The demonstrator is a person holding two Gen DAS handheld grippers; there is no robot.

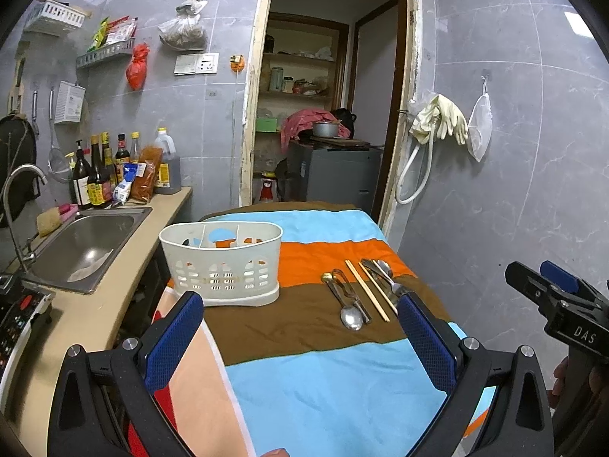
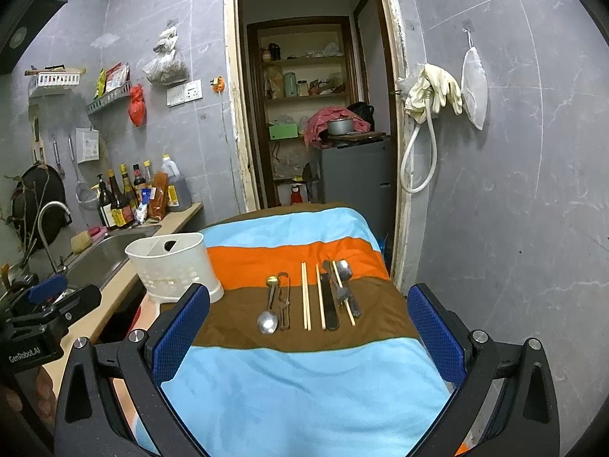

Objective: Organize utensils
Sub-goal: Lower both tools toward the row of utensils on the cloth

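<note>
Left tool w/ blue pads spread wide, nothing between them; right tool likewise wide apart, empty. Both hang above the striped cloth covering the tabletop.

Utensils lie in a row on the brown stripe, right of centre, long axes running roughly front-to-back, parallel:
- steel spoon, bowl toward the camera
- dark tongs just beside it
- pale chopsticks, straight
- black flat handle
- 2nd spoon, bowl at far end, tilted slightly.

White slotted caddy stands upright at the cloth's left edge, next to the sink, well apart from the utensils.
</note>
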